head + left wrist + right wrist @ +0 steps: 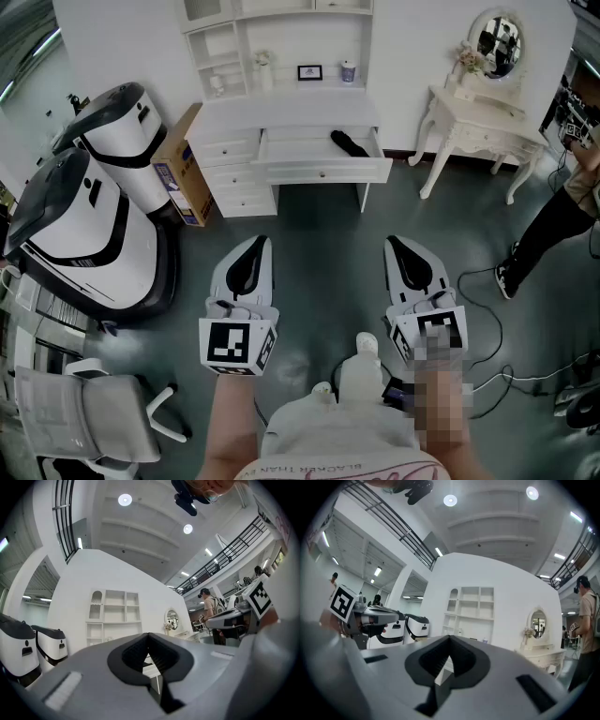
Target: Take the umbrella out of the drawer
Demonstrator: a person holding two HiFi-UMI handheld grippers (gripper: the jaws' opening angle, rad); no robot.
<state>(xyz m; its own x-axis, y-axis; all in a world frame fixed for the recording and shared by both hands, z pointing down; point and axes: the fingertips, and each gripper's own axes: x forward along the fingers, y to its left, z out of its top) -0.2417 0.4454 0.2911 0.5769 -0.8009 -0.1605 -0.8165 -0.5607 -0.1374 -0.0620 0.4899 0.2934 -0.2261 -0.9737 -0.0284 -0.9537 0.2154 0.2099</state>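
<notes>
Against the far wall: white desk point(281, 117) with shelving above its tabletop.

- Drawer point(319, 171): pulled out below the tabletop's front edge, standing open.
- Umbrella point(351, 143): black, folded, lying slantwise inside the drawer, near its right end.
- Left tongs point(251, 253): held low over the grey floor point(319, 234), well short of the desk and pointing towards it. Pressed together with nothing between them, as the left gripper view point(149, 641) confirms.
- Right tongs point(405, 253): alongside the left pair and apart from them. Pressed together, empty point(449, 646).
- Cardboard box point(183, 169): leaning at the desk's left side.
- Dressing table point(478, 117): white, standing to the right of the desk.
</notes>
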